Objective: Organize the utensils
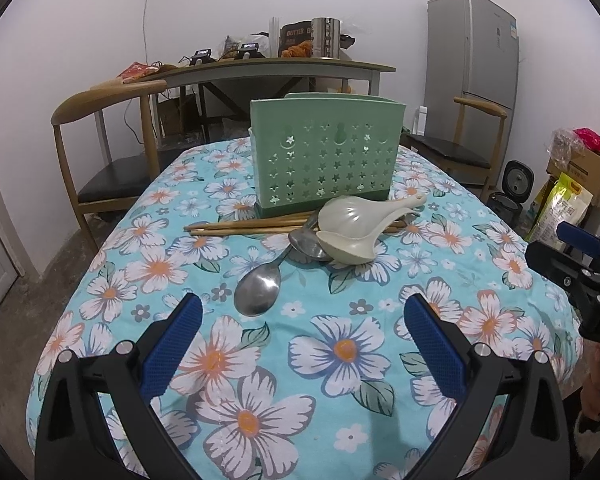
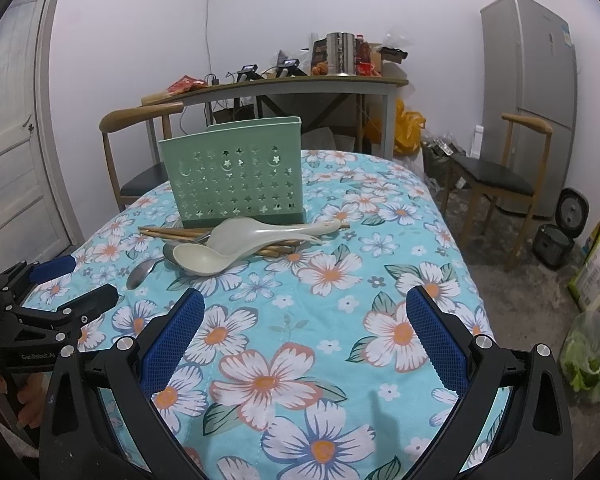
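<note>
Utensils all lie loose on the counter (image 1: 340, 360), none visibly in the green holder (image 1: 324, 152) at 12 o'clock: task looks unstarted. Chopsticks (image 1: 252, 226) lie right at the holder's foot, two plastic ladles (image 1: 352, 220) stacked over them, metal spoons (image 1: 260, 288) nearest me at 11 o'clock. My left claw (image 1: 304, 344) and right claw (image 2: 306, 340) are both spread wide, holding nothing, hovering well short of the pile. Everything is left to sort.

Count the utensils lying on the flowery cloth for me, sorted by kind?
Metal spoons: 2
Pale plastic ladles/rice scoops: 2
Wooden chopsticks: a bundle, exact count not clear
Green holder: 1
Total: 5 things plus the chopsticks
</note>
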`<state>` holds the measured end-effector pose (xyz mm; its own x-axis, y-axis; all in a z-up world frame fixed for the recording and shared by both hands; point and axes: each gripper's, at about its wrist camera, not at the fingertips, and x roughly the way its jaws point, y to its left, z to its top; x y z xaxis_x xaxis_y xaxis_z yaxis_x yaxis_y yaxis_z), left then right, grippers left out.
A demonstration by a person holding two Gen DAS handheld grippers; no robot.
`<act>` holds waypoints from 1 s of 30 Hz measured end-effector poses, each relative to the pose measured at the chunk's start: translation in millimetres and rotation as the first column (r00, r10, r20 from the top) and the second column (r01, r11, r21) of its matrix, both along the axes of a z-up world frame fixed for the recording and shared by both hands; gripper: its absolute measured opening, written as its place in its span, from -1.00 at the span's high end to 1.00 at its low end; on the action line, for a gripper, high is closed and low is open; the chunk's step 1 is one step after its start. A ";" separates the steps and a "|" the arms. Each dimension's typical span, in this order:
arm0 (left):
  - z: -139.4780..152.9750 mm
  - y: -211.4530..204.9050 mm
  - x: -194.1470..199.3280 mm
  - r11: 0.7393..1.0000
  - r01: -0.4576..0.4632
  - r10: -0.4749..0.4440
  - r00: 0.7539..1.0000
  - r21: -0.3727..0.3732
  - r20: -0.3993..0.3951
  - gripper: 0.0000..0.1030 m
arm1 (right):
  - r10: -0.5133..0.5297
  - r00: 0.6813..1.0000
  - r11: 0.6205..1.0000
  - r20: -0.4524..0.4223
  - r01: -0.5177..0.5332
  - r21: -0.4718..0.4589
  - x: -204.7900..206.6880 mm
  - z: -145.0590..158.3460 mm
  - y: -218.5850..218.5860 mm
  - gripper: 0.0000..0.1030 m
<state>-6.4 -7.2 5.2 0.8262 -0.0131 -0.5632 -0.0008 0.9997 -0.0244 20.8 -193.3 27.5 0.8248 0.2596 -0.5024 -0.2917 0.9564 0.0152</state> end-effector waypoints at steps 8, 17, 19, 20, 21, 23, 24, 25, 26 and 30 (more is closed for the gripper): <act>0.0 2.6 0.7 1.000 -0.007 0.007 1.000 -0.007 -0.002 -0.92 | 0.000 1.000 1.000 0.000 0.000 -0.002 -0.1 0.0 0.0 -0.87; 0.1 2.7 1.5 1.000 -0.005 0.005 1.000 -0.009 -0.004 -0.92 | -0.001 1.000 1.000 0.001 0.001 0.002 -0.9 0.7 0.1 -0.87; 0.3 2.2 1.3 1.000 -0.004 0.004 1.000 -0.007 -0.003 -0.92 | -0.002 1.000 1.000 0.000 0.002 0.001 -1.0 0.6 0.1 -0.87; 0.2 2.0 1.2 1.000 -0.005 0.005 1.000 -0.006 -0.002 -0.92 | -0.001 1.000 1.000 -0.001 0.001 0.001 -0.7 0.5 -0.1 -0.87; 0.1 1.7 1.1 1.000 -0.004 0.004 1.000 -0.007 -0.003 -0.92 | -0.001 1.000 1.000 -0.001 0.001 0.001 -1.1 0.7 0.1 -0.87; 0.1 1.8 1.2 1.000 -0.005 0.005 1.000 -0.006 -0.003 -0.92 | -0.002 1.000 1.000 0.001 0.002 0.000 -1.1 0.9 -0.1 -0.87; 0.1 1.8 1.3 1.000 -0.004 0.004 1.000 -0.007 -0.004 -0.92 | -0.001 1.000 1.000 0.001 0.001 0.002 -1.1 0.9 -0.2 -0.87; -0.1 2.5 1.7 1.000 -0.004 0.004 1.000 -0.008 -0.005 -0.92 | -0.002 1.000 1.000 0.000 0.002 0.001 -0.7 0.5 -0.1 -0.87; -0.1 1.7 1.1 1.000 -0.004 0.004 1.000 -0.009 -0.005 -0.92 | -0.002 1.000 1.000 -0.001 0.002 0.002 -1.0 0.8 -0.1 -0.87; 0.0 1.7 1.1 1.000 -0.004 0.004 1.000 -0.008 -0.005 -0.92 | -0.002 1.000 1.000 0.001 0.002 0.002 -1.1 0.8 0.0 -0.87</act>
<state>-5.3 -5.5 5.2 0.8237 -0.0144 -0.5668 -0.0045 0.9995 -0.0320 19.6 -193.3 28.3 0.8257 0.2587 -0.5013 -0.2897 0.9570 0.0167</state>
